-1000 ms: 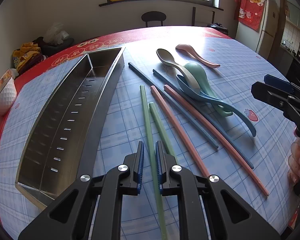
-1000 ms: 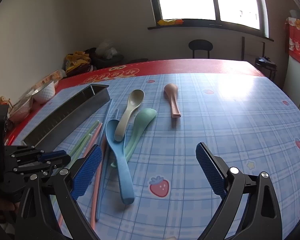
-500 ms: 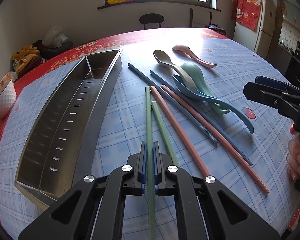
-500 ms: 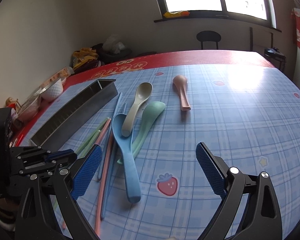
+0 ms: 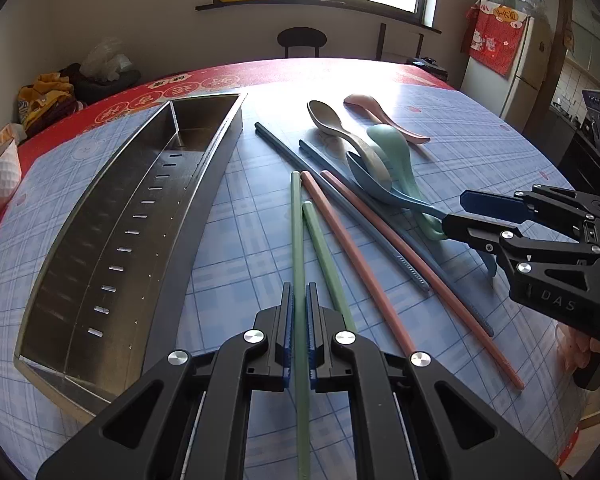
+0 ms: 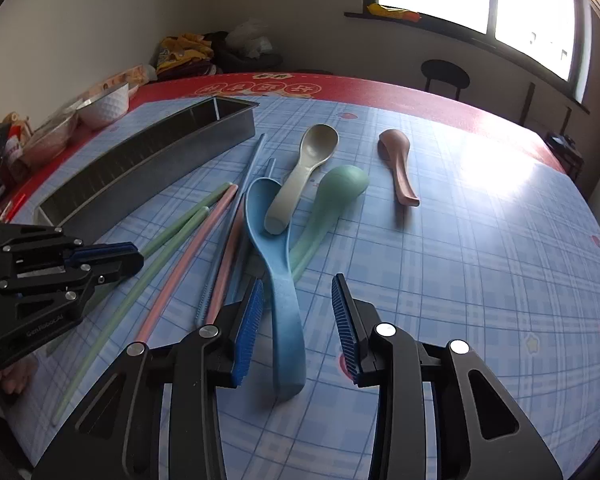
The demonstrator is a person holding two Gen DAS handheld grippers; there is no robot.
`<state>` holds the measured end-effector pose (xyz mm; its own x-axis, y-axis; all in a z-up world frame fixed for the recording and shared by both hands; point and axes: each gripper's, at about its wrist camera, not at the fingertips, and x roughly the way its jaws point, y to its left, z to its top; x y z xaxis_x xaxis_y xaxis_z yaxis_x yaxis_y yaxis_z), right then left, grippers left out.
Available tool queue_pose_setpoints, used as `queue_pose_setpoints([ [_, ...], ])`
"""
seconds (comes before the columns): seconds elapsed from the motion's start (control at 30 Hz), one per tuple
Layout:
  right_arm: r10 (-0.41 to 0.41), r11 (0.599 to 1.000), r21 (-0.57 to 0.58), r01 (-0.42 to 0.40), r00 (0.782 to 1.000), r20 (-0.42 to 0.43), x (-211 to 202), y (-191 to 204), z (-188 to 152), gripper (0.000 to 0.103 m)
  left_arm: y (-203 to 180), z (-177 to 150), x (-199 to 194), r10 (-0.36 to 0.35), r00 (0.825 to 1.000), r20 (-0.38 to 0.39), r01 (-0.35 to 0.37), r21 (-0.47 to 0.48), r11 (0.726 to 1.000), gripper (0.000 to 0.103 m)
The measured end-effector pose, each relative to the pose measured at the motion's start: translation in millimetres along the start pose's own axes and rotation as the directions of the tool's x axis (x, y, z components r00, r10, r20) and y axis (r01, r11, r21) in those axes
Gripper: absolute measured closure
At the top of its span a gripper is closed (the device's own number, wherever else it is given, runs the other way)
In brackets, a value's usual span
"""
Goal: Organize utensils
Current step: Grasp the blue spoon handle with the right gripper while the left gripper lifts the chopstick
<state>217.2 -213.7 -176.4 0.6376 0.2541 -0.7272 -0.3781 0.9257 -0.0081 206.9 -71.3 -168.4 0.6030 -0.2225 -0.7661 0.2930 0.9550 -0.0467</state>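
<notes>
My left gripper has its fingers pinched tight on one green chopstick, which runs straight out between the blue pads and lies along the counter; its partner, the second green chopstick, lies just beside it, angled off to the right and free of my grip. My right gripper is closing: its fingers stand on either side of the blue spoon, straddling the handle, but I still see a gap on each side, so the pads are not pressing on it. The blue spoon lies on the counter with its bowl away from me, and the beige spoon rests its handle in that bowl; the green spoon lies just to the right, the pink spoon apart from them. Pink and dark blue chopsticks lie between the spoons and the steel tray, which stands at the left. Compared with a second ago, my left fingers have gone from a narrow gap around the green chopstick to a full clamp, and my right fingers, then spread wide above the cloth beside the spoons, have swung over the blue handle and come much closer together.
</notes>
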Motion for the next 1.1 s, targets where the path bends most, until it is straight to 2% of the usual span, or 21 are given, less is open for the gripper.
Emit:
queue_pose_setpoints([
  [0.03,-0.009,1.000,-0.013,0.009,1.000,-0.003,0.4,1.9,0.1,0.076,1.5,-0.1,-0.2,-0.008,1.000,0.000,0.008,-0.007,1.000,0.097],
  [0.1,-0.031,0.999,-0.021,0.030,0.999,-0.015,2.4,4.0,0.1,0.087,3.7,-1.0,-0.9,-0.024,1.000,0.001,0.024,-0.019,1.000,0.097],
  [0.27,-0.038,0.999,0.011,0.039,0.998,-0.055,10.0,-1.2,1.6,0.094,4.1,-1.7,-1.7,-0.042,0.999,0.001,0.042,-0.023,0.999,0.097],
  [0.43,-0.058,0.998,0.000,0.058,0.996,-0.070,14.9,2.7,4.0,0.095,-0.3,-1.8,-1.4,-0.036,0.999,-0.001,0.036,-0.006,0.999,0.097],
  [0.53,-0.039,0.999,0.030,0.041,0.997,-0.065,13.9,-1.0,3.3,0.096,-0.9,-1.9,-1.6,-0.035,0.999,-0.002,0.035,-0.005,0.999,0.097],
  [0.67,-0.005,0.995,0.097,0.006,1.000,-0.005,1.9,-13.9,0.4,0.096,-3.3,-2.2,-1.9,-0.027,1.000,-0.003,0.027,0.003,1.000,0.096],
  [0.83,-0.003,0.984,0.176,-0.006,0.999,0.050,-8.3,-29.8,-1.8,0.096,-6.6,-0.8,0.2,-0.006,1.000,-0.004,0.006,0.022,1.000,0.096],
  [0.97,0.023,0.980,0.194,-0.034,0.998,0.058,-8.4,-34.7,-1.9,0.096,-3.8,-0.5,-0.4,0.006,1.000,0.003,-0.006,0.008,1.000,0.097],
  [1.1,0.041,0.974,0.219,-0.052,0.998,0.057,-7.3,-39.0,-3.1,0.096,1.8,-1.0,-7.7,-0.020,0.999,0.039,0.021,-0.013,1.000,0.097],
])
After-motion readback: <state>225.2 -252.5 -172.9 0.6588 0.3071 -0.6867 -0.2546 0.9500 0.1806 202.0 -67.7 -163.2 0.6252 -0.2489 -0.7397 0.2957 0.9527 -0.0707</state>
